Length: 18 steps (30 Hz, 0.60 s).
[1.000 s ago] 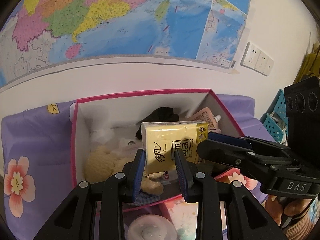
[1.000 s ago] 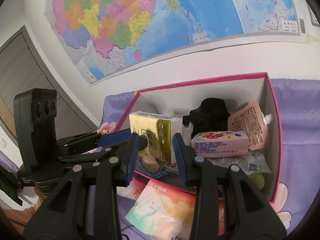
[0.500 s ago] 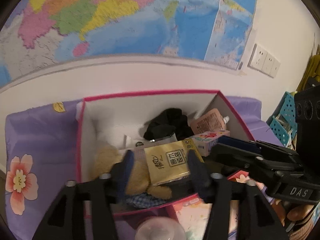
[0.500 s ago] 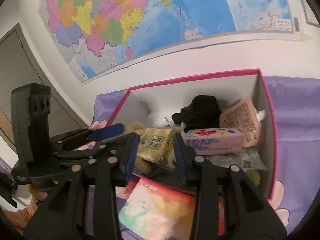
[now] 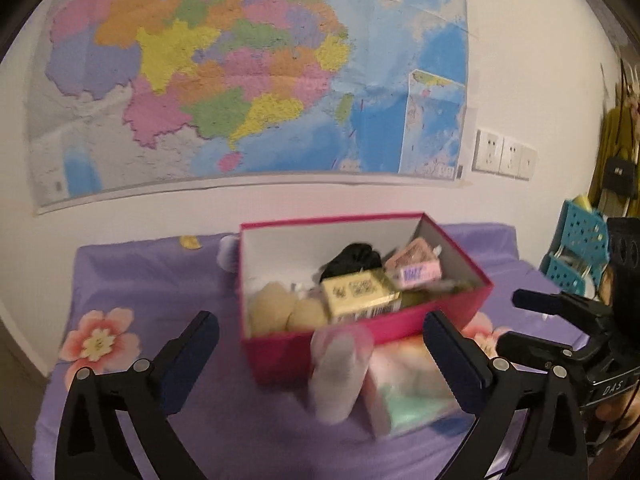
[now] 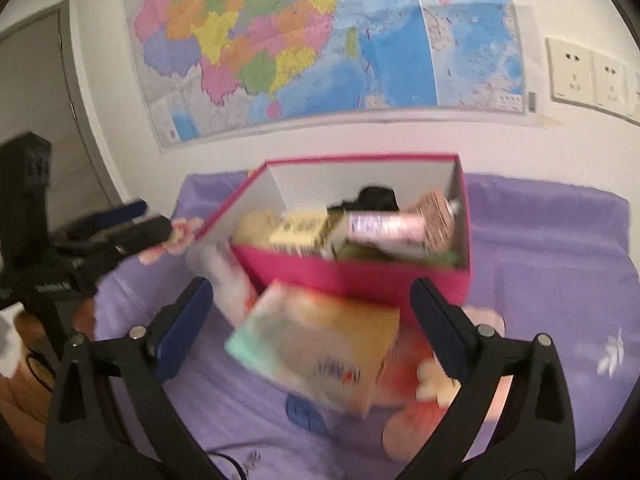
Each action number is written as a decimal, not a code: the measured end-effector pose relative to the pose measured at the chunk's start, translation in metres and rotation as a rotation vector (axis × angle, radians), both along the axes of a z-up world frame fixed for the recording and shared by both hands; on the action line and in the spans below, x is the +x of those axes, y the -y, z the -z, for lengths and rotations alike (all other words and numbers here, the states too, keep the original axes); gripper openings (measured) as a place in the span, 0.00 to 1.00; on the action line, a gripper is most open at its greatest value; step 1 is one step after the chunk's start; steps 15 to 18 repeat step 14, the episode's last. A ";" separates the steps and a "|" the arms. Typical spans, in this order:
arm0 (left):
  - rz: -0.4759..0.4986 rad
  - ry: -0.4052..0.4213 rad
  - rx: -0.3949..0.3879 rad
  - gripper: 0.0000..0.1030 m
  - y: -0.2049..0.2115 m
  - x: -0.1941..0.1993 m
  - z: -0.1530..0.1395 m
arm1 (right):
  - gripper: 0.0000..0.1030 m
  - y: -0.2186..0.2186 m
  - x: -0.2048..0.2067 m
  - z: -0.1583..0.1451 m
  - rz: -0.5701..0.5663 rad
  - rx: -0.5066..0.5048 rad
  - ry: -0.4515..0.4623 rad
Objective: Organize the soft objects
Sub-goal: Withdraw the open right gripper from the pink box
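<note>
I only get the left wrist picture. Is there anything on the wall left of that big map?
Observer: Yes. The right wrist view shows a grey door left of the map.
Operator: And the blurry pack before the pink box?
Observer: That pack has a yellow-orange corner. The right hand-held gripper has just opened its jaws wide; the pack lies between them, not gripped.
Operator: Any prints on the cloth?
Observer: A white leaf print on the purple cloth, right of the box.

Open purple bedspread (image 5: 152, 280) left of the pink box (image 5: 280, 354) (tissue pack (image 6: 316, 344) blocking its front).
</note>
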<state>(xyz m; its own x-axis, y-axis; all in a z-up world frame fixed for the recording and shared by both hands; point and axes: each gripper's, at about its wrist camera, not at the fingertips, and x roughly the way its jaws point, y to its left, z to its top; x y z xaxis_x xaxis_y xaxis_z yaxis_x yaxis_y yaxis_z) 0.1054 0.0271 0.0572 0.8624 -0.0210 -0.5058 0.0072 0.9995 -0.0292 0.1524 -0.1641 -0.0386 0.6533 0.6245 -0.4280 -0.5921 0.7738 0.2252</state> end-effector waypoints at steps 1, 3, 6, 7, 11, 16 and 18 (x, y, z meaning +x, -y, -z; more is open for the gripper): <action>-0.018 -0.009 0.007 1.00 0.000 -0.006 0.004 | 0.97 0.000 -0.006 0.005 0.007 -0.012 -0.006; -0.030 -0.033 -0.007 1.00 -0.001 -0.014 0.012 | 0.97 0.000 -0.020 0.017 0.028 -0.027 -0.012; -0.068 -0.056 -0.017 1.00 -0.003 -0.026 0.022 | 0.97 0.000 -0.033 0.027 0.044 -0.032 -0.026; -0.075 -0.064 -0.020 1.00 -0.003 -0.029 0.026 | 0.97 0.000 -0.036 0.029 0.048 -0.038 -0.029; -0.088 -0.086 0.015 1.00 0.007 -0.040 0.036 | 0.97 -0.002 -0.052 0.035 0.052 -0.046 -0.027; -0.076 -0.095 0.010 1.00 0.016 -0.048 0.042 | 0.97 -0.002 -0.058 0.036 0.047 -0.044 -0.030; -0.076 -0.095 0.010 1.00 0.016 -0.048 0.042 | 0.97 -0.002 -0.058 0.036 0.047 -0.044 -0.030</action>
